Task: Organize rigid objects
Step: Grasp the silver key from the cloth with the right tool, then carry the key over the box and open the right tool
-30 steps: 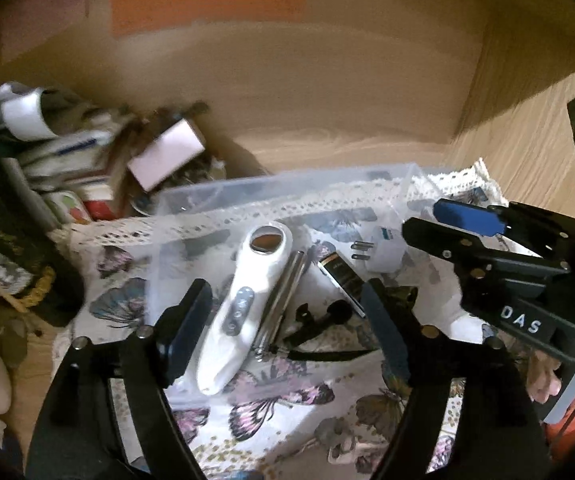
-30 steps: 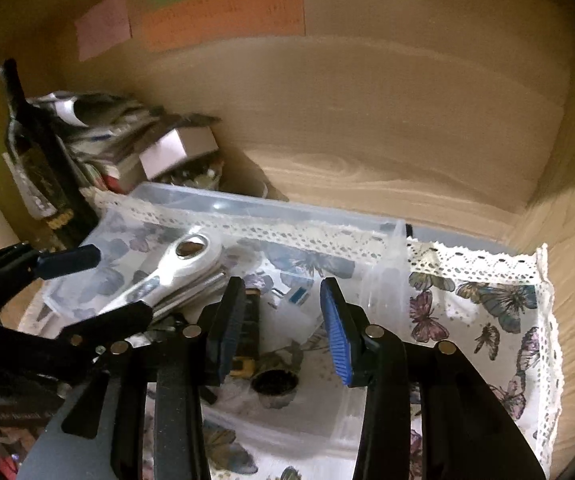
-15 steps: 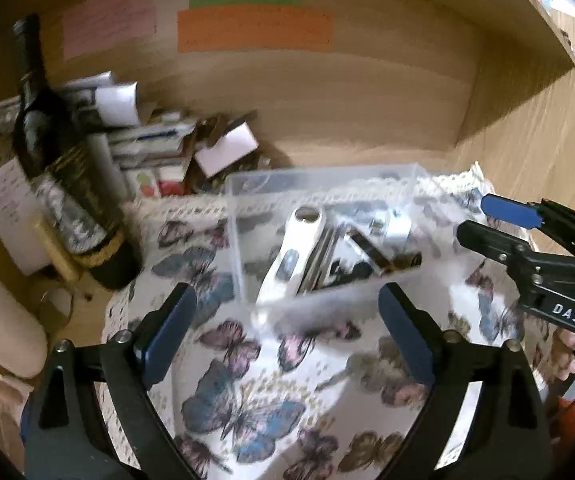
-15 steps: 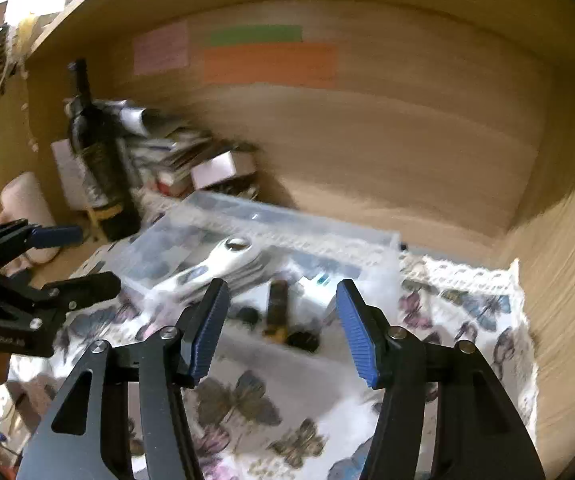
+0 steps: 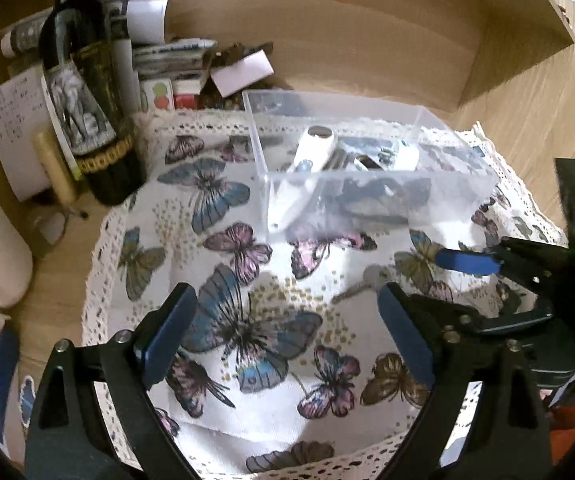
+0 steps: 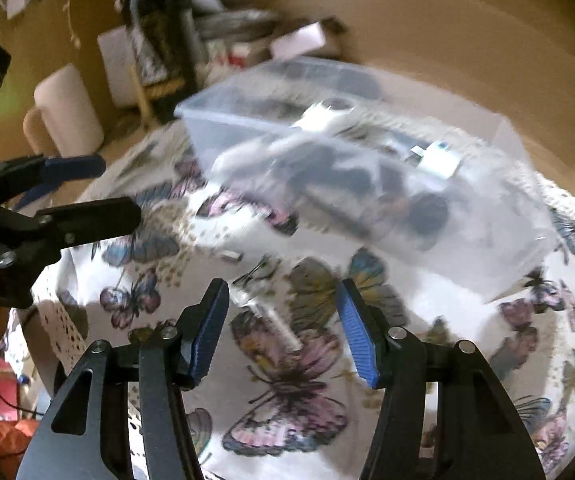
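Note:
A clear plastic box point(image 5: 367, 184) point(image 6: 367, 184) stands on the butterfly cloth point(image 5: 247, 320) and holds a white handheld device point(image 5: 307, 156), a white plug adapter point(image 6: 437, 162) and several dark items. A metal key point(image 5: 363, 282) point(image 6: 271, 320) lies on the cloth in front of the box. My left gripper point(image 5: 287, 332) is open and empty above the cloth, short of the key. My right gripper point(image 6: 283, 328) is open and empty, with the key between its fingers in view. It also shows in the left wrist view point(image 5: 475, 280).
A dark wine bottle point(image 5: 87, 92) stands at the left edge of the cloth beside stacked papers and small boxes point(image 5: 175, 64). A pale roll point(image 6: 67, 112) lies further left. A wooden back wall and side wall close the space.
Both grippers have pulled back from over the box and lowered toward the cloth. The key on the cloth in front of the box has come into view.

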